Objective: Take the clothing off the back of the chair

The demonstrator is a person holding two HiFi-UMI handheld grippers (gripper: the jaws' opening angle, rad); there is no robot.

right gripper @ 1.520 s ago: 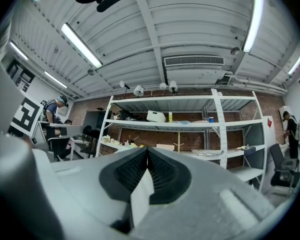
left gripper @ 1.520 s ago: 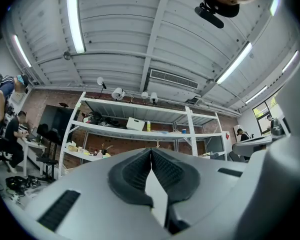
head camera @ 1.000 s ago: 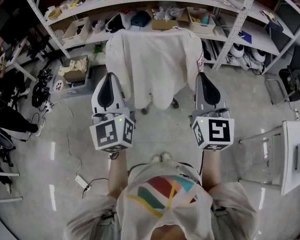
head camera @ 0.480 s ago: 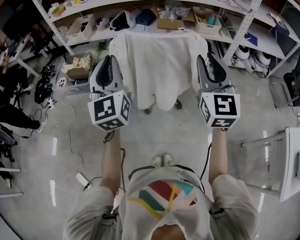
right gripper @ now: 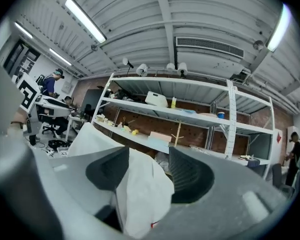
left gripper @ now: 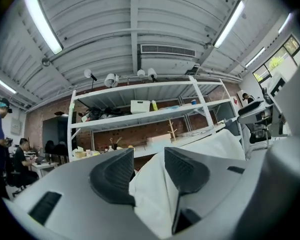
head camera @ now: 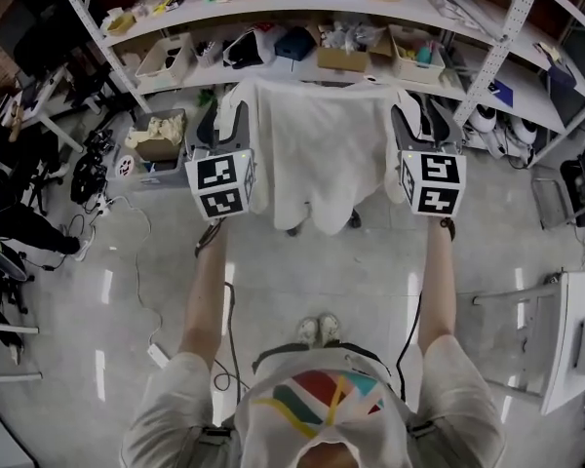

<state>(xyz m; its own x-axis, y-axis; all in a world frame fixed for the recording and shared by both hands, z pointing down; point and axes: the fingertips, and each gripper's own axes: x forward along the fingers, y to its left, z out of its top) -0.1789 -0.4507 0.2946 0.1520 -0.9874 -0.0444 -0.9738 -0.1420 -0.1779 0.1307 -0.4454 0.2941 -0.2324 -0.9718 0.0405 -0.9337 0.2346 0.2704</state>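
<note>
The left claw and right claw are opening, each with a top edge of the white clothing between its jaws. Floor lies behind both, shelves just ahead.

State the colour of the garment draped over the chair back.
The garment is white; the head view shows it best.

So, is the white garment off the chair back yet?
No, the head view shows the white garment draped over the chair, with only the chair's base showing below the hem.
</note>
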